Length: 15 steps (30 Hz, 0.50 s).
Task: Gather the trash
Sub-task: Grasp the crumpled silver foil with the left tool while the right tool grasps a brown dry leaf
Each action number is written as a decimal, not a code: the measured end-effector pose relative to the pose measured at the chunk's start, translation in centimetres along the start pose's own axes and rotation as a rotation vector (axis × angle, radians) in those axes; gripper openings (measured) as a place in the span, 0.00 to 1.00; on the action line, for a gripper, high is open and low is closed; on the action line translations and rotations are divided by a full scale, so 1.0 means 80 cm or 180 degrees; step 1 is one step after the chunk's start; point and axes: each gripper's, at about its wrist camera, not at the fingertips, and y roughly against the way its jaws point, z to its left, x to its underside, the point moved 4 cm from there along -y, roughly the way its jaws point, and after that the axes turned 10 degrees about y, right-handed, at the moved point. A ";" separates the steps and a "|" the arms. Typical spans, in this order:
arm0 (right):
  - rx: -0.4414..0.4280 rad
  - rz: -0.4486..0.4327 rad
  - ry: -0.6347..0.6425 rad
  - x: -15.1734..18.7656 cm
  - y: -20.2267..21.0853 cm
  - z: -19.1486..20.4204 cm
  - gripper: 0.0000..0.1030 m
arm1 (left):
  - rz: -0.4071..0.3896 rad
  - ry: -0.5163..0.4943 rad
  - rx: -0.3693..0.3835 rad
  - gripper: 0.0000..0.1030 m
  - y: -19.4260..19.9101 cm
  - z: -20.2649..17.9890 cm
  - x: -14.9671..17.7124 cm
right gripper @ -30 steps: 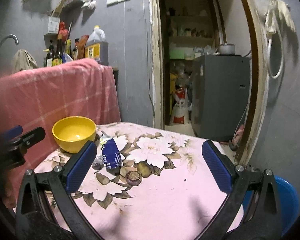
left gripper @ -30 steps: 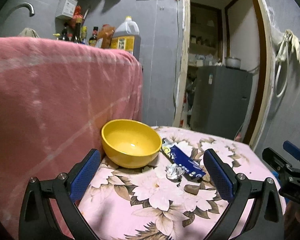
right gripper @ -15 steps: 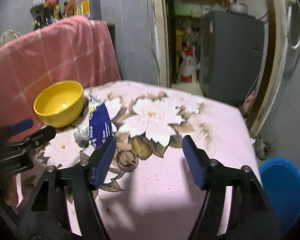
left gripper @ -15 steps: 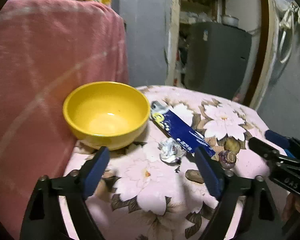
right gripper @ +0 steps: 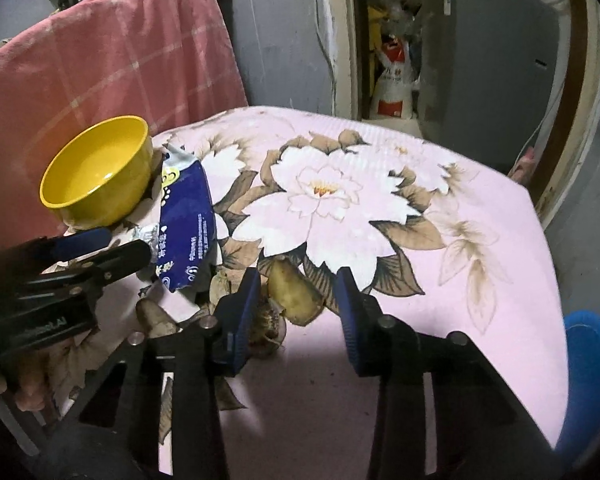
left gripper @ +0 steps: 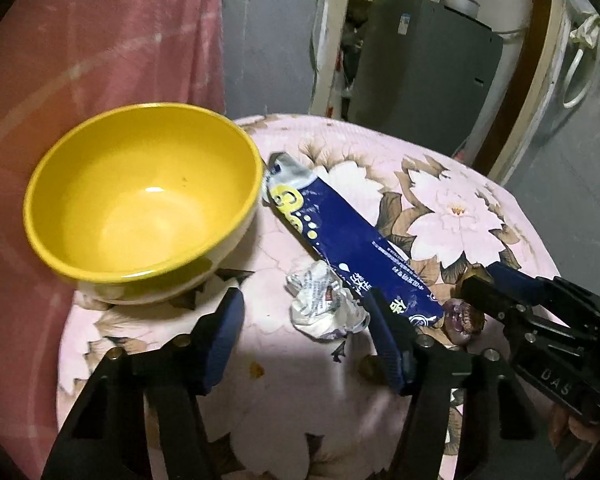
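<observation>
A crumpled white wrapper (left gripper: pixel 323 307) lies on the flowered pink cloth of the counter (left gripper: pixel 452 208), near the yellow bowl (left gripper: pixel 140 200) on its doorway side and touching the long blue packet (left gripper: pixel 340 236). That packet lies flat, its torn silver end just beside the bowl's rim and its other end running away from the bowl toward the counter's near edge. Farther from the bowl, past the packet's far end, sit brownish scraps: a yellow-brown peel (right gripper: pixel 296 292) and a darker, purplish lump (left gripper: pixel 462 316) beside it.

The left hand-held gripper (left gripper: pixel 304 344) hangs over the wrapper, tilted downward, its blue pads apart after just narrowing; the wrapper lies between them, and the right-side pad (left gripper: pixel 386 340) is at the wrapper's edge, though whether it touches I cannot tell. Nothing is clamped.

The right hand-held gripper (right gripper: pixel 296 312) has likewise been closing and stands apart, with the peel between its pads and not pressed by either. In the left wrist view its fingertips (left gripper: pixel 476 288) sit right by the purplish lump.

Behind the bowl hangs a pink checked cloth (right gripper: pixel 112 56). Well away from the bowl, beyond the counter's far edge, a blue tub (right gripper: pixel 592 376) sits low, and a grey cabinet (left gripper: pixel 428 64) stands in the doorway.
</observation>
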 end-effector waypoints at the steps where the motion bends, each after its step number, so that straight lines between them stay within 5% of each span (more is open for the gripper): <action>1: -0.0015 0.0015 -0.0017 0.000 -0.001 -0.001 0.60 | 0.0035 0.0007 0.0016 0.47 -0.003 -0.001 0.000; 8: -0.0197 0.0090 -0.0097 -0.001 -0.008 -0.002 0.46 | 0.0141 0.0085 0.0057 0.22 -0.008 0.004 0.000; 15: -0.0216 -0.0075 -0.0152 0.006 0.011 0.001 0.37 | 0.0099 0.0181 0.0195 0.16 0.007 0.003 0.004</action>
